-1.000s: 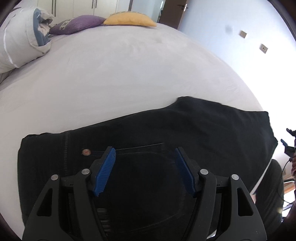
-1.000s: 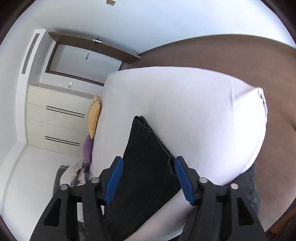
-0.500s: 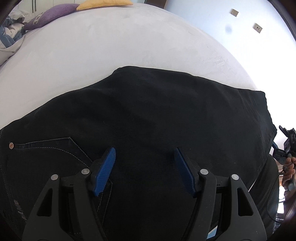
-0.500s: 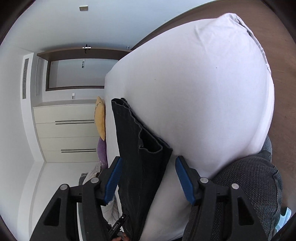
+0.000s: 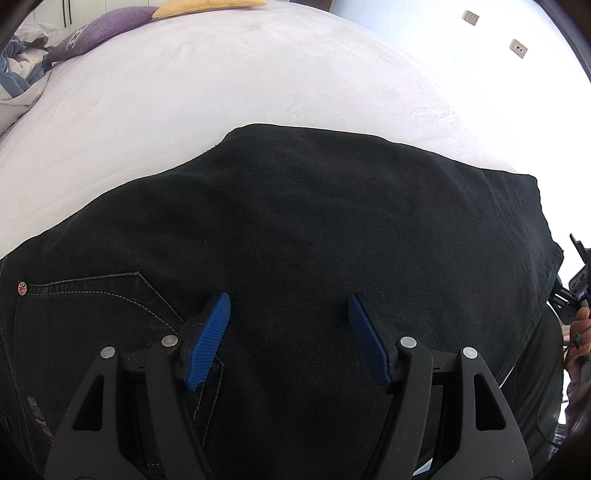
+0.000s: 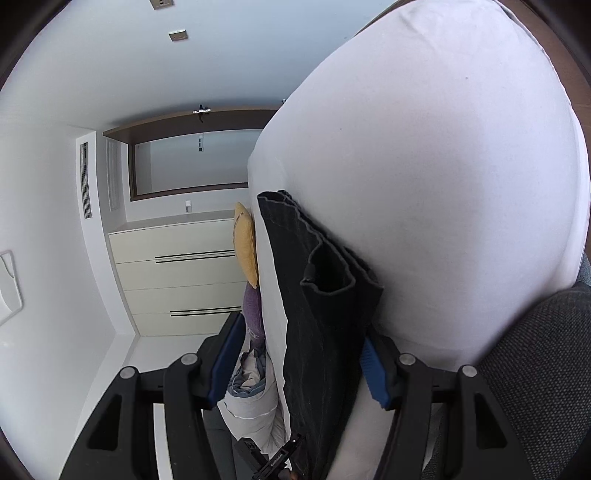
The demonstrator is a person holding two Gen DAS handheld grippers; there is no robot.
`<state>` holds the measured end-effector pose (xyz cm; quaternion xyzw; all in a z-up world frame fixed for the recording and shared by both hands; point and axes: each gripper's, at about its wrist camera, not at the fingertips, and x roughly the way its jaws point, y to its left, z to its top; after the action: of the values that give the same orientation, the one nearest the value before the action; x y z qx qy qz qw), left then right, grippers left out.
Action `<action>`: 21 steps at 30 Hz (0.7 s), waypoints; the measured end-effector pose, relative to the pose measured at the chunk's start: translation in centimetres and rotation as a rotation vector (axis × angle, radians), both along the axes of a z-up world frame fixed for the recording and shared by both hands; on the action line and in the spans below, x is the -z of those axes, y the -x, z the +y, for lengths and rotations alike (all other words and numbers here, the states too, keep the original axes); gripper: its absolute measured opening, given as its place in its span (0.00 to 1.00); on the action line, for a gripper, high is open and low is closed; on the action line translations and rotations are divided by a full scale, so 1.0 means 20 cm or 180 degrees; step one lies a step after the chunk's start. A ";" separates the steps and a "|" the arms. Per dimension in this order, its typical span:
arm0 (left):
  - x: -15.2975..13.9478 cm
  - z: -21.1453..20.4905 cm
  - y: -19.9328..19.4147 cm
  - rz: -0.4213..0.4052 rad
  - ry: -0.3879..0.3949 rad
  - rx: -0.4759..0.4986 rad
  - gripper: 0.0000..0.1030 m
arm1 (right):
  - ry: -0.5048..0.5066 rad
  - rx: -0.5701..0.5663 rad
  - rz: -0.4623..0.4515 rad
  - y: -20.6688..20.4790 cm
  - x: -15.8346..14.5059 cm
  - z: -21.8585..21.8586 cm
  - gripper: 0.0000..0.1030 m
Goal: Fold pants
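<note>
Black jeans (image 5: 314, 240) lie flat on the white bed (image 5: 240, 81), waist and back pocket at the left, leg hems at the right. My left gripper (image 5: 290, 325) is open and hovers just above the seat of the jeans, holding nothing. In the right wrist view, rolled sideways, the hem ends of the jeans (image 6: 325, 288) lie between the open jaws of my right gripper (image 6: 301, 354). One blue pad (image 6: 371, 363) is partly hidden behind the fabric. The right gripper also shows at the right edge of the left wrist view (image 5: 576, 291).
A yellow cushion (image 5: 210, 5), a purple cushion (image 5: 99, 27) and a rumpled white and blue duvet (image 5: 18, 74) lie at the far left of the bed. A grey upholstered seat (image 6: 543, 362) is beside the bed edge. White drawers (image 6: 177, 277) stand by the wall.
My left gripper moved right along the jeans from the waist to the seat, then held. My right gripper rolled and closed in on the hems, which now sit between its open jaws.
</note>
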<state>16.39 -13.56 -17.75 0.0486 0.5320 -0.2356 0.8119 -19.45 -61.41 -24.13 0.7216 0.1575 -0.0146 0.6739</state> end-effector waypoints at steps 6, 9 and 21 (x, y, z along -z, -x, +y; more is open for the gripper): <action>0.01 0.03 0.00 0.0028 0.0018 -0.0023 0.64 | 0.0069 0.0118 0.0029 -0.06 0.02 -0.01 0.61; 0.00 0.09 0.00 0.0023 0.0008 -0.0007 0.64 | 0.0255 0.0096 0.0156 -0.11 -0.01 -0.02 0.48; -0.11 -0.08 0.03 0.0022 0.0306 0.0152 0.64 | 0.0472 0.0075 0.0496 -0.12 -0.01 -0.06 0.09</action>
<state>15.75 -15.18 -15.47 0.0215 0.5215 -0.2804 0.8056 -17.02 -62.59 -24.02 0.6683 0.1995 -0.0902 0.7110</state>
